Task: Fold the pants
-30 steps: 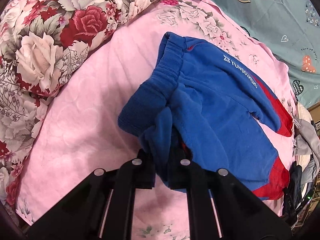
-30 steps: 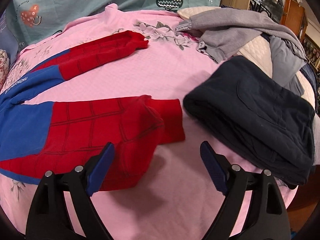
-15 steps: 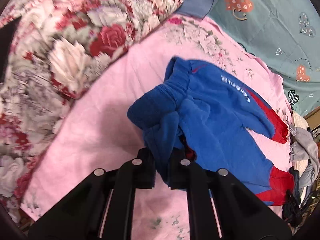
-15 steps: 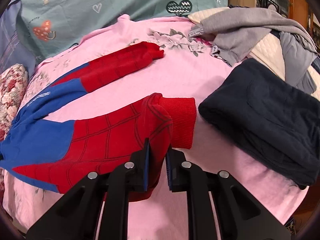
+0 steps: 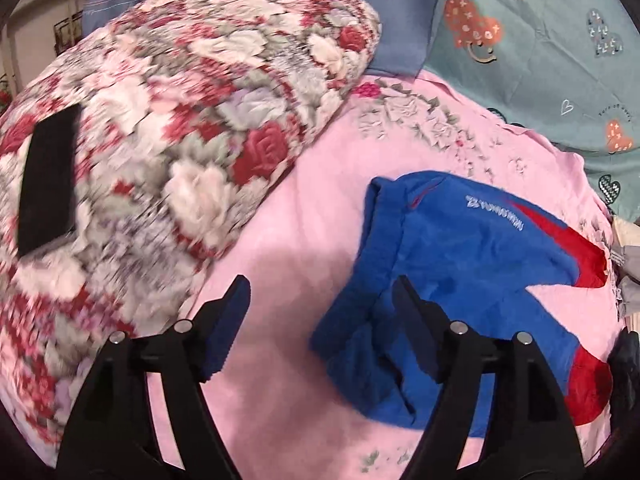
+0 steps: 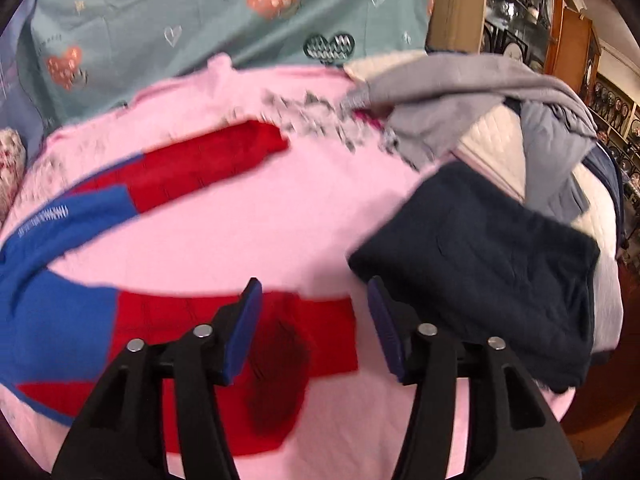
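Both tools have let go since a moment ago: the left tool (image 5: 320,300), which was pinching the blue waistband, and the right tool (image 6: 314,304), which was clamped on a red cuff, now stand wide apart with nothing between their fingers.

Under everything lies the bed (image 5: 304,216) with its pink sheet. Up and to the left of the left tool bulges a big flowered quilt (image 5: 192,128), with a black patch (image 5: 48,180) on its side. Beyond both tools hangs a teal cloth with hearts (image 6: 200,12).

The pants (image 5: 460,280) lie loose on the sheet, spread and unfolded. Their crumpled blue waist end sits just ahead of the left tool, partly behind its right finger. The two red legs (image 6: 192,168) run apart; the nearer leg's cuff lies between and below the right tool's fingers.

To the right of the right tool rests a folded dark garment (image 6: 492,268), and beyond that a heap of grey clothes (image 6: 460,92).
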A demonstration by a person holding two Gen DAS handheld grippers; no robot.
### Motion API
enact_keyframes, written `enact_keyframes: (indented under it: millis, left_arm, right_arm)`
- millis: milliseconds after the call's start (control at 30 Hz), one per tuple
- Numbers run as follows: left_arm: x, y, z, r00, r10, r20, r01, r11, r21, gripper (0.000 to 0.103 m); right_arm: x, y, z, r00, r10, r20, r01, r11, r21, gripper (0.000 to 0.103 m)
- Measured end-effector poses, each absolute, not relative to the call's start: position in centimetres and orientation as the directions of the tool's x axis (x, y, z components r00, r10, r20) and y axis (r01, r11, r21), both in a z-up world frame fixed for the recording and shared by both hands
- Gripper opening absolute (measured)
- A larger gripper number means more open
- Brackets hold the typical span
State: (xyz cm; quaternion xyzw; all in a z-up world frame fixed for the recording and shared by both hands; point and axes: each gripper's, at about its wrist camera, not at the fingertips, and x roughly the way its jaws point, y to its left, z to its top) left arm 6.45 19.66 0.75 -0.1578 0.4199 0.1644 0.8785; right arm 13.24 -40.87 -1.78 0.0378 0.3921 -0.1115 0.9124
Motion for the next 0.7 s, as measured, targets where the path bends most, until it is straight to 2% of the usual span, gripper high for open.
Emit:
enact_keyframes:
  millis: [133,200,367,500,600,700]
  left_arm:
    - [11.5,19.0,0.0,0.608,0.095,-0.788,-0.347,0.925,-0.156,0.078]
    - [14.7,18.3,-0.9,0.583,0.113,-0.804,-0.329,0.938,-0.108,0.078]
    - [20.0,17.5,-3.9,0.512,0.043,-0.858,-0.282,0.952,-0.120,0.075]
    - [22.4,16.9,-5.8,0.463,0.040,-0.886,-0.280,0.954,-0.104,0.063]
    - [23.3,16.7,-6.4,0.443,0.096,-0.891,-0.309,0.950,-0.052,0.039]
    - [23.8,17.1,-6.2,0.452,0.146,-0.880,-0.369,0.929,-0.035,0.036]
  right_arm:
    - [16.0,-38.5,-0.9,0.712,-0.061,-0.699,0.154,0.986,0.070,0.062]
    - [17.4,-36.8,-1.0,0.714,-0.008,-0.700,0.106,0.990,0.096,0.062]
    - [20.6,-33.4,-1.8,0.691,0.080,-0.718,0.029,0.990,0.138,0.062]
    - [24.4,-31.5,-3.5,0.639,0.164,-0.751,-0.026,0.981,0.193,0.065]
    - [27.7,-30.7,-5.3,0.584,0.203,-0.786,-0.008,0.970,0.245,0.065]
    - [30.4,-31.1,-6.0,0.585,0.188,-0.789,0.042,0.965,0.261,0.065]
